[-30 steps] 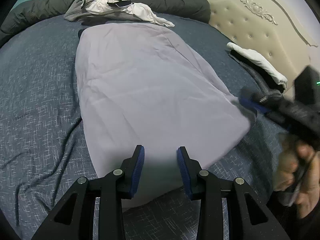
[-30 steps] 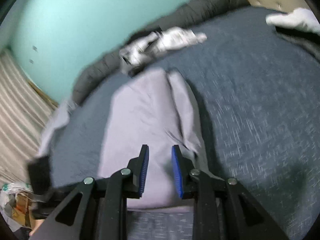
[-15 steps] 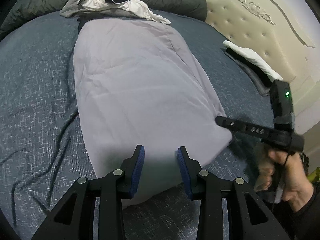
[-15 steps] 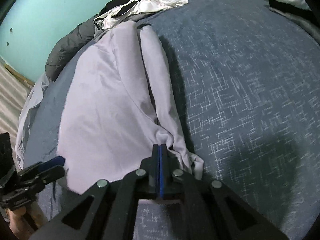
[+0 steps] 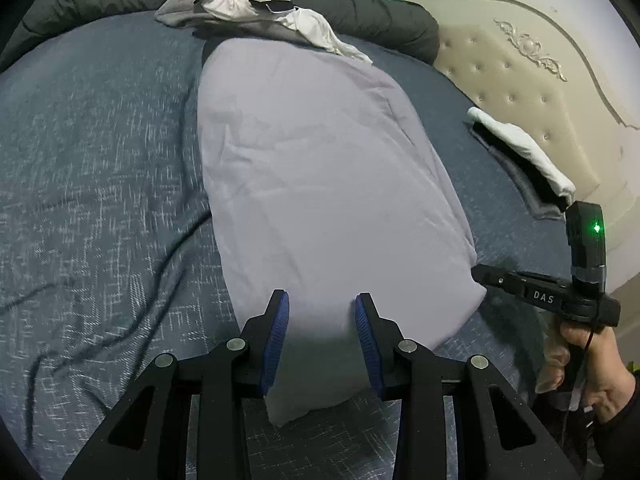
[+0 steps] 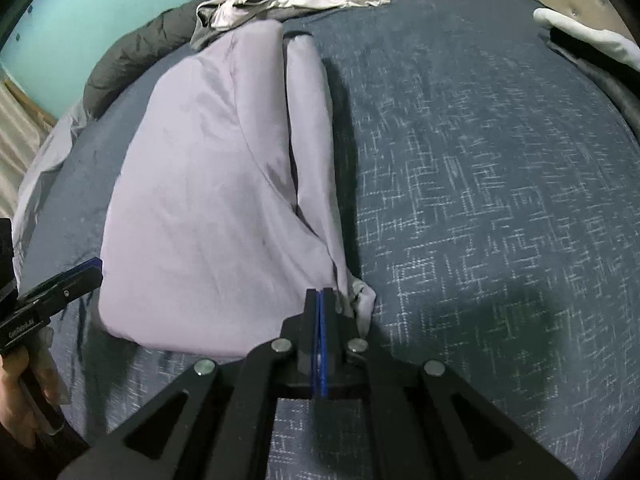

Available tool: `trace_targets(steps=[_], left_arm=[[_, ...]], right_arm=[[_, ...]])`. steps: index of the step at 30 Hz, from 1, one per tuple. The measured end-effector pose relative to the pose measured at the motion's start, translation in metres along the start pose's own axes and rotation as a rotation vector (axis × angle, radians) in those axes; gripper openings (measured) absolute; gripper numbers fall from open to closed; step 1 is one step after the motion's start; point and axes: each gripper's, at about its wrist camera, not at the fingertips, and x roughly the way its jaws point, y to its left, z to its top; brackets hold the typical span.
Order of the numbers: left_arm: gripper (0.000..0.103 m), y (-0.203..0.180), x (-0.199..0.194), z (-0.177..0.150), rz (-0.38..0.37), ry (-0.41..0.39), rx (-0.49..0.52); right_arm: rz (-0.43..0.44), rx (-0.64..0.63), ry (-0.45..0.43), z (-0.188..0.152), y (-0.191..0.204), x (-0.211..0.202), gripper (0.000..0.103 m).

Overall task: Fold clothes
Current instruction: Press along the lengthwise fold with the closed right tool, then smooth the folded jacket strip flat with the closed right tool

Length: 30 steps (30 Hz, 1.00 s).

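A smooth, pale lilac garment [image 5: 320, 184] is lying lengthwise on a dark blue bedspread [image 5: 100, 168] flecked with short white crosshatch marks. The cloth looks thin and faintly creased, and it is forming a long rounded shape; in the right wrist view its right side is doubling into a narrow rolled strip beside the broad main panel.

The left gripper [image 5: 319, 320] is hovering over the garment's near end with its two blue ribbed pads [image 5: 276, 332] standing well apart — nothing is sitting between them. The right gripper [image 6: 321, 312] is showing its blue pads pressed together, right at the garment's near right corner [image 6: 362, 300], where the fabric is bunching into a small crumpled knot; whether any cloth is actually pinched between the pads cannot be told.

At the far end, one loose heap of grey, white and black clothes [image 5: 256, 12] is resting against a dark padded quilt roll [image 5: 380, 16]. One folded stack, white over black over grey [image 5: 524, 156], is lying near the cream tufted headboard [image 5: 520, 68] — well apart from the garment.
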Motion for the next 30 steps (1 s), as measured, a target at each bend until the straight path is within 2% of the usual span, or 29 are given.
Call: trace_targets(steps=[3,8,18,23,30], left_arm=[[0.037,-0.001,0.002,0.001,-0.001,-0.004,0.0],[0.037,0.002,0.004,0.003,-0.012,-0.014,-0.001],[0.037,0.007,0.0,-0.003,-0.026,-0.044,-0.001],[0.037,0.009,0.002,-0.003,-0.038,-0.04,-0.002],[0.037,0.013,0.004,-0.003,-0.053,-0.029,-0.016]], right_arm=[[0.011,0.006,-0.012,0.011,0.001,-0.013,0.0],[0.036,-0.077,-0.105,0.054,0.016,-0.041,0.0],[0.102,-0.2,-0.145,0.155,0.054,-0.016,0.0],[0.036,-0.241,-0.094,0.184,0.066,0.019,0.0],[-0.039,-0.197,0.001,0.203,0.047,0.078,0.0]])
